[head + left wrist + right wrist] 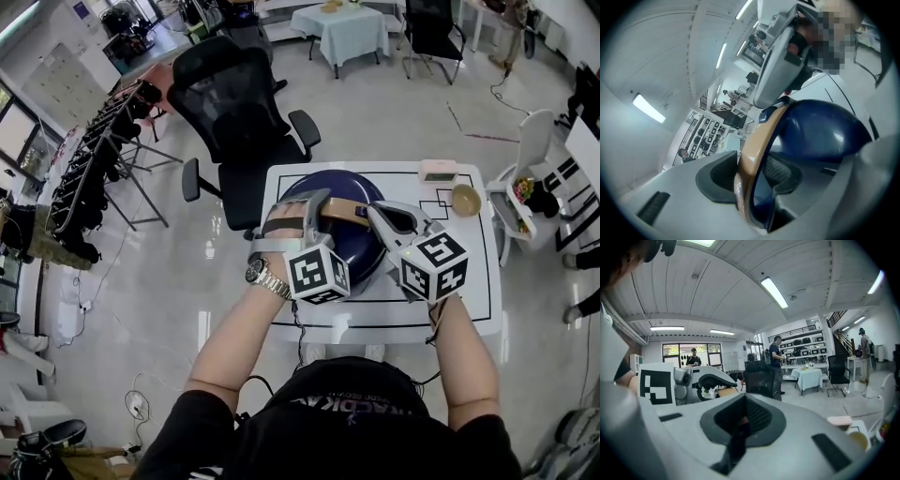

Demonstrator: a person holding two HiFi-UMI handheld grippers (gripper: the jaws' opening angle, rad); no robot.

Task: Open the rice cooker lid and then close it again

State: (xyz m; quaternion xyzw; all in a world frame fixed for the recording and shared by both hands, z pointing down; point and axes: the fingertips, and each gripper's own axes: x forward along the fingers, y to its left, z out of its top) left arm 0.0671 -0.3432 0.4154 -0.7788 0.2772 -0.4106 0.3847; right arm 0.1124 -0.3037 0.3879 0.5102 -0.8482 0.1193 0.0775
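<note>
Rice cooker (354,246), dark blue, mid white bench (472,281): tan carry handle (345,210) runs left to right over its dome, left tongs (315,204) grasping the near-left end, right tongs (382,217) clenched empty beside the right end.

The left gripper (317,202) and right gripper (380,214) hid the rice cooker's (339,185) near side; the desk's (469,281) far-edge pink item (437,170) was too small to identify.
</note>
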